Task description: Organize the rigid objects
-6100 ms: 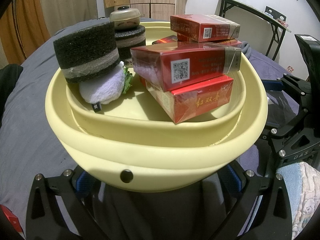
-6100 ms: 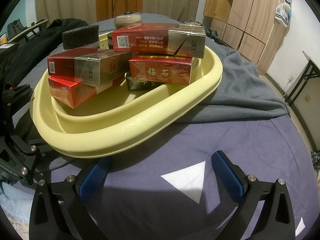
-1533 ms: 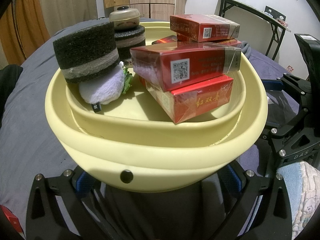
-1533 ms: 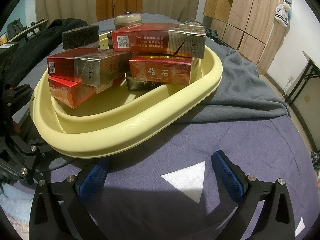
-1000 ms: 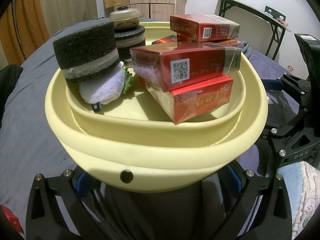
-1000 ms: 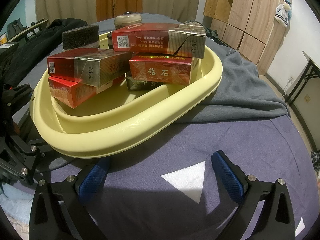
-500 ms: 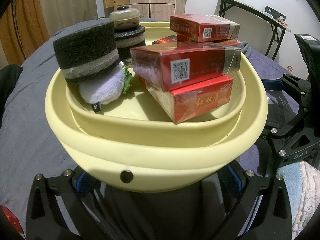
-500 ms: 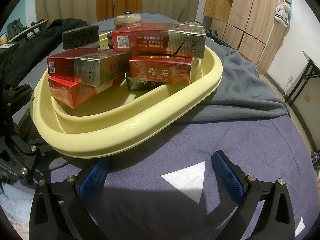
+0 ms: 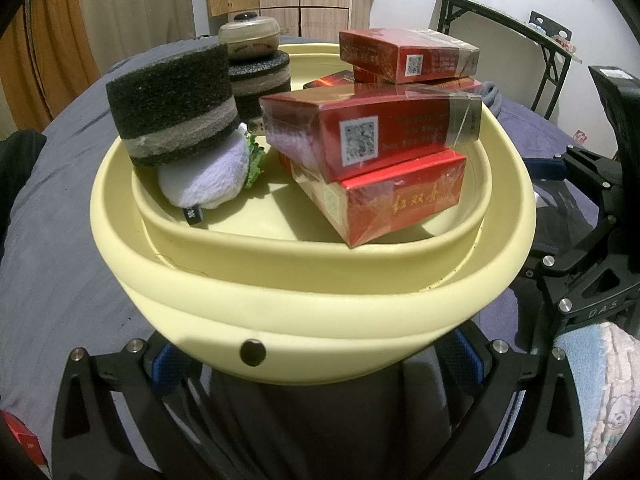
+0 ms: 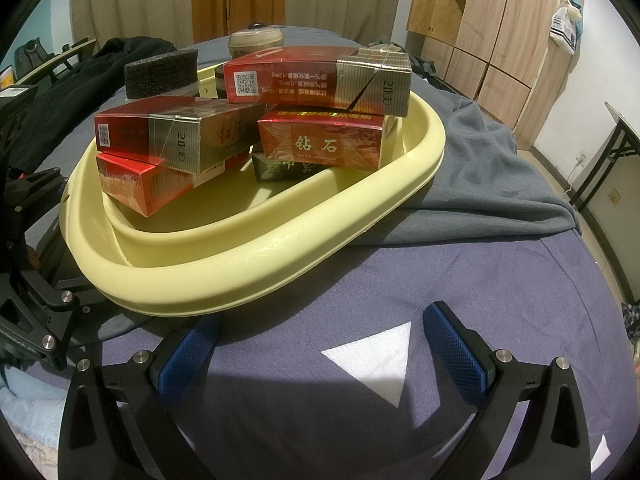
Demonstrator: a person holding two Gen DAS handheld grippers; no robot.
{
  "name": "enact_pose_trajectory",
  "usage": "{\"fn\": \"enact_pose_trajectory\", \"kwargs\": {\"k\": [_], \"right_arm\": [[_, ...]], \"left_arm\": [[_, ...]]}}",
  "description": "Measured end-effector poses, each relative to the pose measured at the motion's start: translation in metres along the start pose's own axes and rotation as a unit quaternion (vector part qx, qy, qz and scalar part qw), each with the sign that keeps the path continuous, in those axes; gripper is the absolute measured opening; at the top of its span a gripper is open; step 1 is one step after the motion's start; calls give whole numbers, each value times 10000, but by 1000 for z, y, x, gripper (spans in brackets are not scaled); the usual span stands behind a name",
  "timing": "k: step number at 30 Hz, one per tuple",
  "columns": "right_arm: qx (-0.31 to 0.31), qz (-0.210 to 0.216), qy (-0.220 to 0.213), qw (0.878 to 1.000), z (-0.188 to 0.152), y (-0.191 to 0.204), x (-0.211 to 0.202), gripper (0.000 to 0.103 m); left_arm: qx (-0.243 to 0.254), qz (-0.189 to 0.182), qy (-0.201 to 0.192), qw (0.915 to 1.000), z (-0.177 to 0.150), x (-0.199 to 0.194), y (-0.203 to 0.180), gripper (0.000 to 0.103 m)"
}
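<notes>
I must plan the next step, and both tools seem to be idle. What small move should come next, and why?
Probably lift the right tool toward the top red cigarette box in the pale yellow plastic basin. That tool is open over bare purple bedding, holding nothing. The box is the highest and most exposed, so removing it first should not disturb the stack.

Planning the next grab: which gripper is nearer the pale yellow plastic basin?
Left. The left gripper has its fingers tucked under the pale yellow plastic basin; the right gripper sits just short of its rim, open.
</notes>
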State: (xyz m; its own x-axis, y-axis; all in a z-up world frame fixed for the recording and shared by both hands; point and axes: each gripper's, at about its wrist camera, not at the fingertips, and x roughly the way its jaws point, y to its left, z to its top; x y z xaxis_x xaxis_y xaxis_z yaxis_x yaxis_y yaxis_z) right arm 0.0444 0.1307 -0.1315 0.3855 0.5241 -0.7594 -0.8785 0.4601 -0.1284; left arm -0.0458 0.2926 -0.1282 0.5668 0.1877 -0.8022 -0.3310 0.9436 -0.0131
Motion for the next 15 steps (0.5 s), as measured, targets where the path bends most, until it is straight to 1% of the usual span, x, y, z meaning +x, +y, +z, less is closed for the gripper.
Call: {"fn": "enact_pose_trajectory", "kwargs": {"k": [15], "right_arm": [[-1,-1,0,10000,0,0,0,103]], "left_arm": [[-16,-29,-3,10000,-3,2,-4,103]]}}
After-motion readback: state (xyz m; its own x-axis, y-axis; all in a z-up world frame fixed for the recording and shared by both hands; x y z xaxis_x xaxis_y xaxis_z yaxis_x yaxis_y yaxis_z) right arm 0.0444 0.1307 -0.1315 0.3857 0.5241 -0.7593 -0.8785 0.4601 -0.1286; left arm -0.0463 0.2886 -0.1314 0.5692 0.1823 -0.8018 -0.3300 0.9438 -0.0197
